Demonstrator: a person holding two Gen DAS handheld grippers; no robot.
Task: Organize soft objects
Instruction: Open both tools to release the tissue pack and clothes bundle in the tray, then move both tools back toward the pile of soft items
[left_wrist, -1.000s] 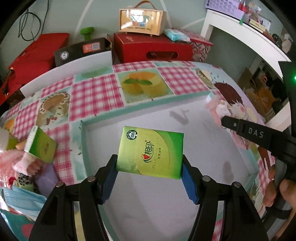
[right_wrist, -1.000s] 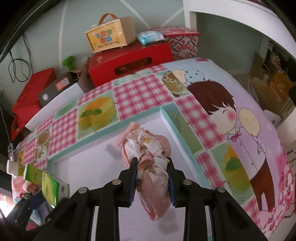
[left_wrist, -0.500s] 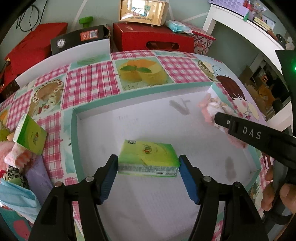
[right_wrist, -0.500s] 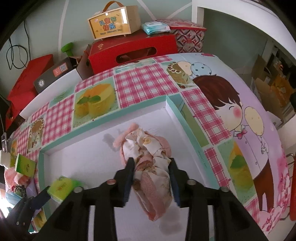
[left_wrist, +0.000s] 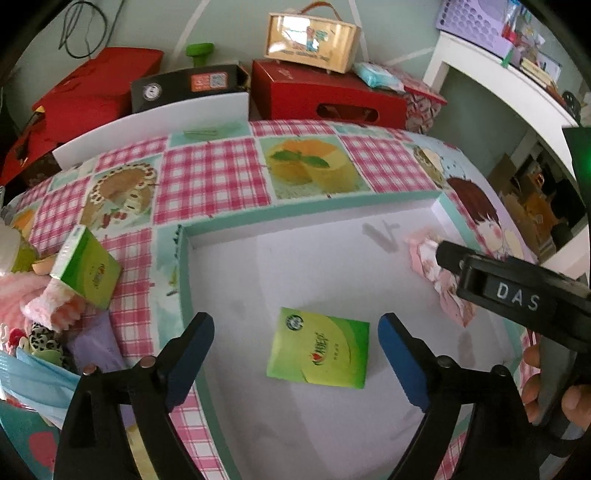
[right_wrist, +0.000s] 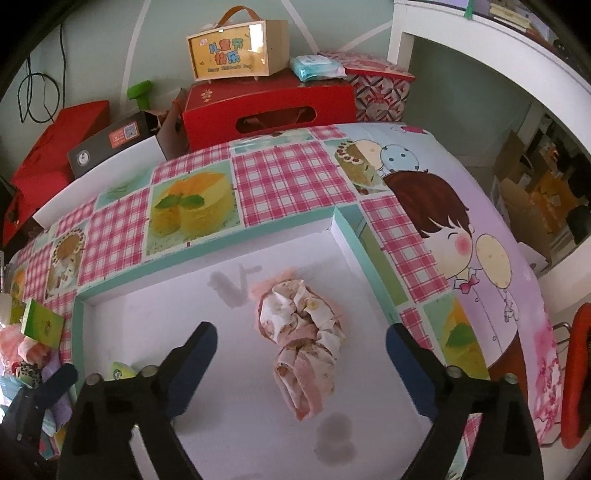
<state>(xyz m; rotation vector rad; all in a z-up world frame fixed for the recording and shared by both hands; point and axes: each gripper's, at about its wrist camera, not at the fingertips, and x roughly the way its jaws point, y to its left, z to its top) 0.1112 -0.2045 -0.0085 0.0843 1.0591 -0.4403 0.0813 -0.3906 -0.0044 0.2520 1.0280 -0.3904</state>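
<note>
Left wrist view: we see the left gripper (left_wrist: 295, 354) with jaws opening, the green tissue pack (left_wrist: 319, 353) lying flat on the white tray (left_wrist: 229, 273) floor between them, pads clear of it. The right gripper (right_wrist: 301, 363) is likewise opening around the pink cloth bundle (right_wrist: 301, 332), which rests loose near the tray's right wall, untouched. Both items sit well apart. Risks, as we judge them: a pad could snag the cloth on lift-off and drag it, or the left jaw could nudge the pack. More soft items wait in the pile (left_wrist: 48, 302) left of the tray.
</note>
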